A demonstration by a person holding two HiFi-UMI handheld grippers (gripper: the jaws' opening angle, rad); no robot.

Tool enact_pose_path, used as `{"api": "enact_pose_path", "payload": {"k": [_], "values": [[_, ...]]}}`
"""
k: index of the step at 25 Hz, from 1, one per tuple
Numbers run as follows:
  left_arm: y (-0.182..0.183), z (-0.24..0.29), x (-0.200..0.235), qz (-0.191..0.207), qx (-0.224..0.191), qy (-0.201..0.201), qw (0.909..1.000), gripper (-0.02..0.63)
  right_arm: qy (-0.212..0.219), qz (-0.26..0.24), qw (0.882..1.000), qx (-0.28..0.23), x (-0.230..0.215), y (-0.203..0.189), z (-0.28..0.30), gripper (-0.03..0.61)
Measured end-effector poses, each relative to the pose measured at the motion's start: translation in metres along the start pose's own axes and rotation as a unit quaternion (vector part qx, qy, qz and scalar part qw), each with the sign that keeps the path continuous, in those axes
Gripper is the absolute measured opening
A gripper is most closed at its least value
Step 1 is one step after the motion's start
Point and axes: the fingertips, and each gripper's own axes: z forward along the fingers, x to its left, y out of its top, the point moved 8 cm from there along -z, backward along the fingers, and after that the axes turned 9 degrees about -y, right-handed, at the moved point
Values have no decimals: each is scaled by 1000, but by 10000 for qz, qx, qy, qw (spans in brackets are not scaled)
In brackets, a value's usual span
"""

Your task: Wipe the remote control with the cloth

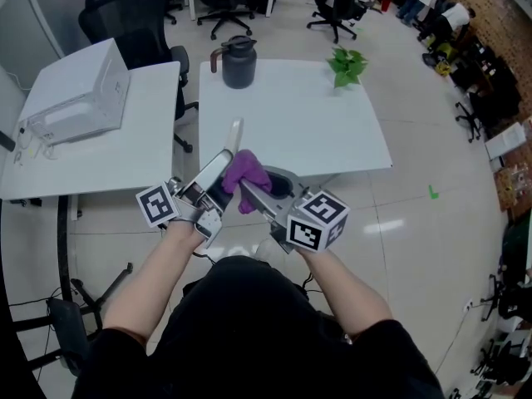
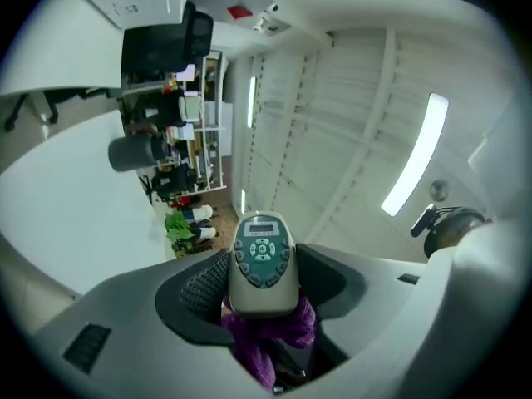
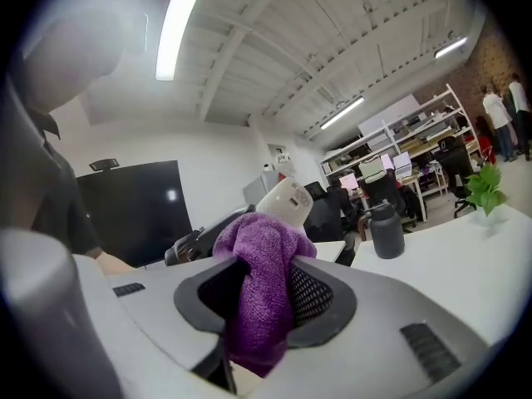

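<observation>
The left gripper (image 1: 214, 181) has its jaws clamped on the lower half of the remote control (image 1: 226, 155). The remote is up in the air in front of the person, above the near edge of the white table (image 1: 291, 123), with its top end pointing away over the tabletop. The left gripper view shows the remote (image 2: 263, 260) face on between the left gripper's (image 2: 264, 281) pads. It has a small grey display at the top and a cluster of teal buttons below. Whatever is printed there is too small for me to read.

The right gripper (image 1: 253, 194) is closed on the purple cloth (image 1: 247, 173), which bunches out past its jaws and presses against the remote. In the right gripper view the cloth (image 3: 262, 264) fills the gap of the right gripper (image 3: 262, 293), and the pale back of the remote (image 3: 287, 202) rises just behind it. From the left gripper's side, the cloth (image 2: 270, 339) sits under the remote's lower end.

Each gripper carries a marker cube (image 1: 320, 219) with black-and-white square patterns and no words.

The tabletop is mostly bare. A dark jug (image 1: 238, 61) and a small green plant (image 1: 347, 65) stand back at its far edge, well apart from the grippers. A second table (image 1: 125, 156) to the left holds a white box (image 1: 79, 98), and a narrow gap runs between the two tables. Pale floor (image 1: 416, 206) lies open to the right.
</observation>
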Motion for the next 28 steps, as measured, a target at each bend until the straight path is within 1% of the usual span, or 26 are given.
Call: {"api": "enact_pose_path", "payload": {"k": [2, 6, 8, 10, 12, 16, 18, 19, 21, 25, 28], "values": [[-6, 3, -2, -147, 211, -126, 9996, 241, -87, -30, 9999, -126, -6, 8, -1, 138], [-24, 7, -6, -346, 694, -297, 9965, 241, -508, -108, 9975, -475, -27, 33, -11, 138], [-32, 7, -8, -387, 806, -352, 9954, 241, -685, -160, 9955, -638, -35, 46, -17, 138], [-34, 7, -7, -387, 807, -376, 9953, 241, -746, -204, 9941, -767, -36, 55, -24, 138], [-27, 5, -6, -374, 685, -358, 9963, 241, -642, -221, 9947, -766, -29, 53, -29, 138], [-4, 5, -7, -362, 282, -409, 9981, 241, -102, -322, 9988, -363, 4, 21, -20, 140], [0, 7, -11, -366, 269, -491, 9978, 241, 45, -370, 9991, -197, 16, 10, -14, 140], [-1, 8, -13, -380, 309, -520, 9974, 241, 65, -366, 9991, -199, 17, 8, -12, 140], [-5, 8, -15, -430, 447, -570, 9964, 241, -17, -364, 9988, -319, 14, 13, -13, 140], [-21, 5, -20, -493, 895, -639, 9927, 241, -445, -350, 9963, -642, -4, 34, -23, 140], [-26, 1, -17, -516, 1035, -603, 9915, 241, -680, -410, 9945, -683, -6, 38, -28, 140]]}}
